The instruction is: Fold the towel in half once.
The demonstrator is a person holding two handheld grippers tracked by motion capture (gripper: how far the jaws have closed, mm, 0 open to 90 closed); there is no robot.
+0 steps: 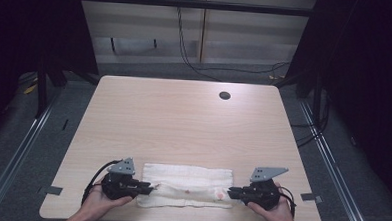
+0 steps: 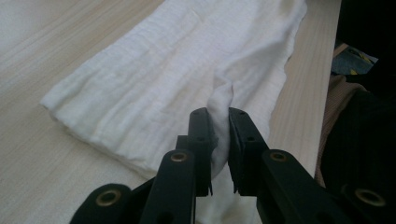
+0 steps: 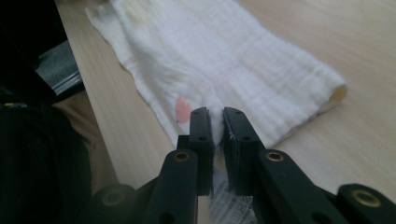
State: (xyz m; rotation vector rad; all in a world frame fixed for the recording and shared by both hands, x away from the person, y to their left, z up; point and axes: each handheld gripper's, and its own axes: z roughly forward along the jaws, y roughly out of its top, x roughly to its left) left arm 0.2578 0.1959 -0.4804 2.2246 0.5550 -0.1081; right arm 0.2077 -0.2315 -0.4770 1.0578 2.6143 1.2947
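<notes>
A white folded cloth lies along the near edge of the wooden table, with a small pink spot near its right end. My left gripper lies low at the cloth's left end, its jaws closed on a pinched-up ridge of the cloth; the gripper points along the cloth's length. My right gripper sits at the right end, and in its own view the gripper has its jaws closed on a thin fold of cloth beside the pink spot.
A dark round hole sits in the tabletop at the far right. The table's near edge runs just below both hands. Cables hang on the wall behind. Dark curtains stand at both sides.
</notes>
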